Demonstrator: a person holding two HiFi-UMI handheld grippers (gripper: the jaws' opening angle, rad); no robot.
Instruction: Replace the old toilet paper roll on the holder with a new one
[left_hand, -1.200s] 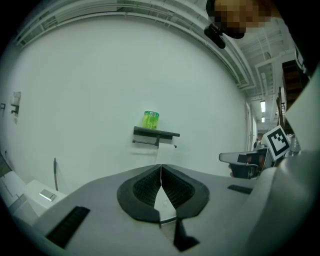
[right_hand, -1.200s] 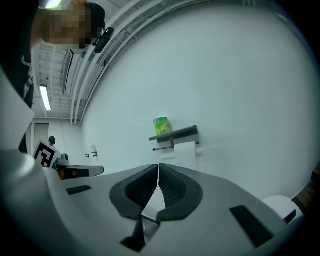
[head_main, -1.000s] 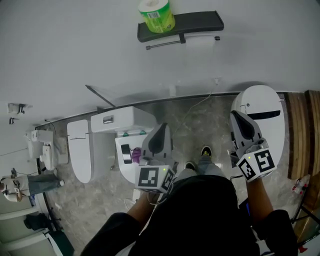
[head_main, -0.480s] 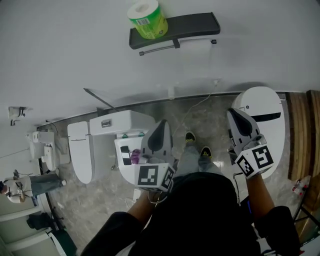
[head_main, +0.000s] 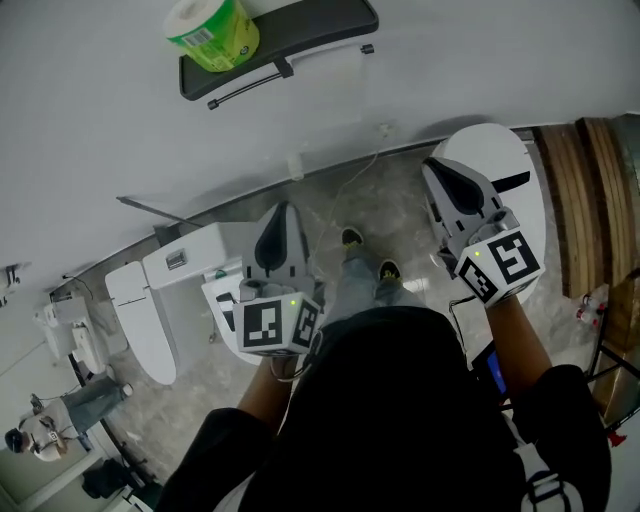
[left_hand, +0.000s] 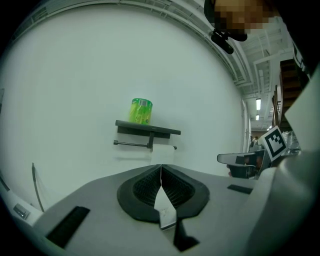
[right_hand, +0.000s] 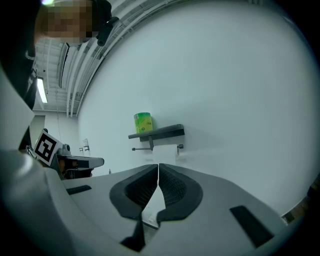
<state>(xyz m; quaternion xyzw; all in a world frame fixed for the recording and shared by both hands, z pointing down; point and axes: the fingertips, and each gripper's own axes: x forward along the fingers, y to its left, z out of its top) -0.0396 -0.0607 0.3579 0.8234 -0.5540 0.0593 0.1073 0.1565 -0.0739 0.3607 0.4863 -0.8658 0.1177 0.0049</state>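
Distance decides the coming move: the dark grey wall-mounted shelf-and-bar holder (head_main: 300, 30) hangs on the white wall well ahead of both tools. The left hand-held gripper (head_main: 279, 212) and right hand-held gripper (head_main: 441, 168) both point at it with jaws pressed together on nothing. The old white paper roll (head_main: 335, 75) sits on the holder's bar toward its right end, long axis level along the wall. The new green-wrapped toilet paper roll (head_main: 210, 30) stands upright on the holder's left end. The right tool looks nearer the old roll, the left nearer the new one.
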